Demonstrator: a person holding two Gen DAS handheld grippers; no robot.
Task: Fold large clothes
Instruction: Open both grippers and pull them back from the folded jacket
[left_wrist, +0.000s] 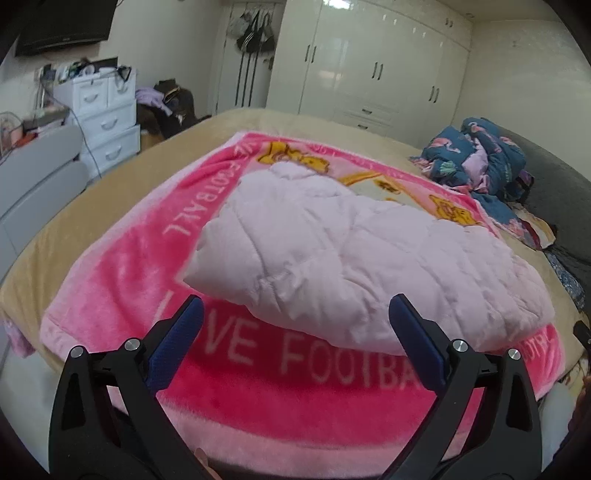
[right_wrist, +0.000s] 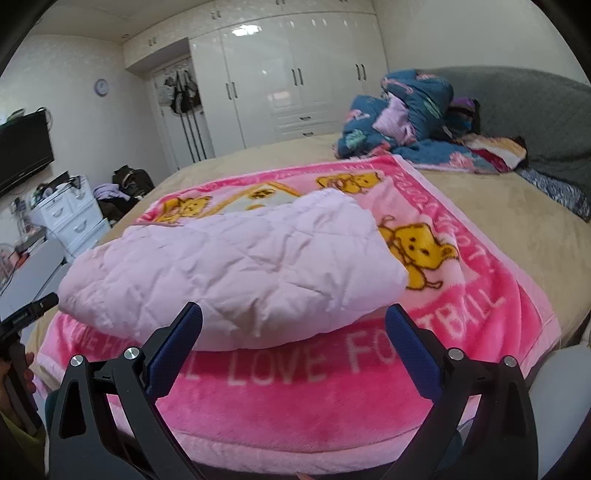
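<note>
A pale pink quilted garment (left_wrist: 332, 258) lies folded into a thick bundle on a bright pink blanket (left_wrist: 122, 273) printed with yellow bears and white lettering. My left gripper (left_wrist: 295, 317) is open, its blue-padded fingers spread wide just short of the bundle's near edge, nothing between them. In the right wrist view the same garment (right_wrist: 236, 269) rests on the blanket (right_wrist: 461, 310). My right gripper (right_wrist: 293, 321) is open too, fingers wide apart in front of the bundle's near edge and holding nothing. The left gripper's tip (right_wrist: 33, 310) shows at the left edge there.
The blanket lies on a beige bed (left_wrist: 51, 243). A heap of blue patterned bedding (right_wrist: 406, 114) sits by the grey headboard (right_wrist: 535, 110). White drawers (left_wrist: 107, 122), a dark clothes pile and a wall television stand left; white wardrobes (right_wrist: 295, 74) line the far wall.
</note>
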